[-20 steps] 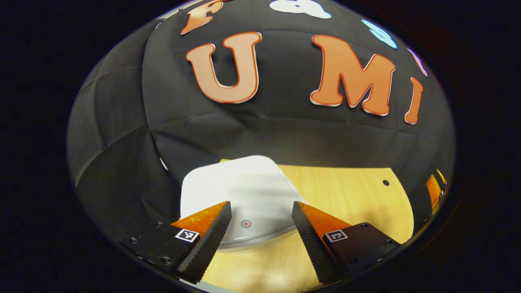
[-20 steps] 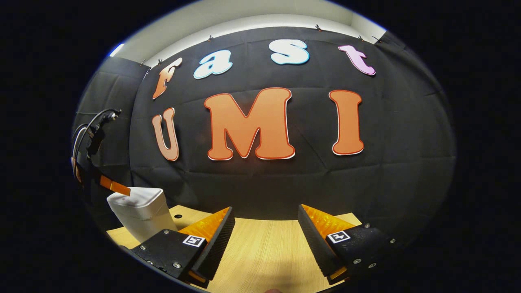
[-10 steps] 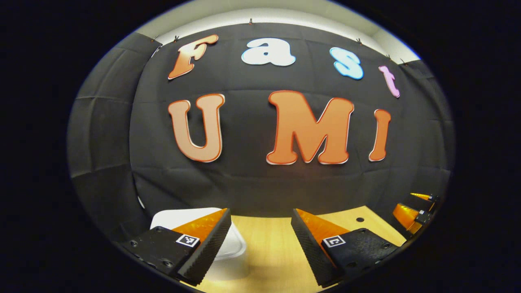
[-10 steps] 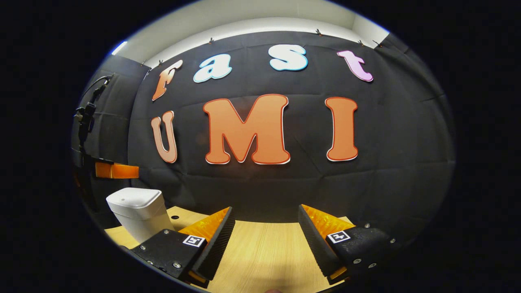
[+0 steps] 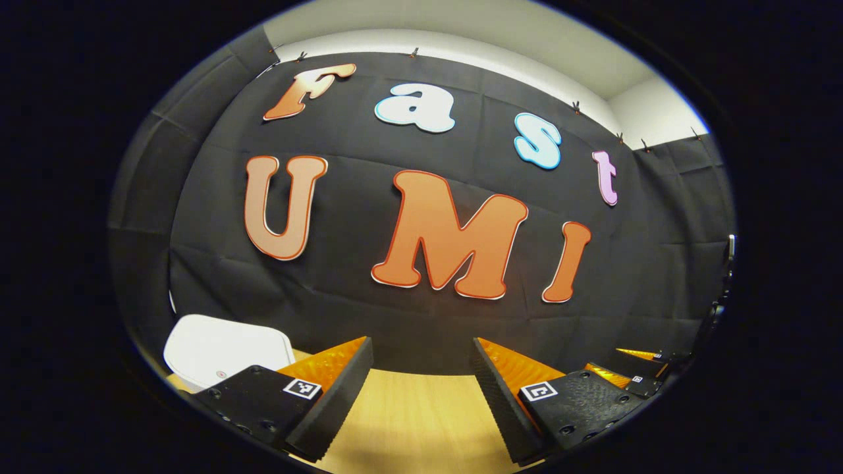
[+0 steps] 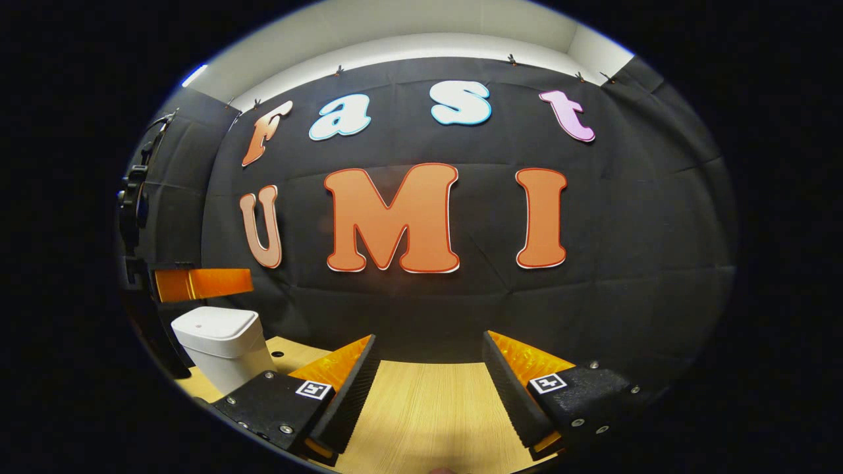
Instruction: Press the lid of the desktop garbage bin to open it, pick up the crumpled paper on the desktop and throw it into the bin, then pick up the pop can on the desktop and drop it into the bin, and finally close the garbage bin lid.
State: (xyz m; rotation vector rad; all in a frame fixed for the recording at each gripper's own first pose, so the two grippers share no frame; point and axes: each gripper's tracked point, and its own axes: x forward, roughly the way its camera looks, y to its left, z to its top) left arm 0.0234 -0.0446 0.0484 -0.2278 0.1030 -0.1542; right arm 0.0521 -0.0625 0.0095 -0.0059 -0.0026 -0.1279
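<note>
Seemingly finished: the bin (image 6: 220, 342) stands lidded on the bench (image 6: 421, 415), and both the left hand-held gripper (image 5: 421, 388) and right hand-held gripper (image 6: 431, 388) are spread, empty.

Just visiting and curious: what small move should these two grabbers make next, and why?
Probably draw the left gripper and right gripper back to rest, I would judge: the lid of the white garbage bin sits shut, and both grippers are open, holding nothing.
</note>
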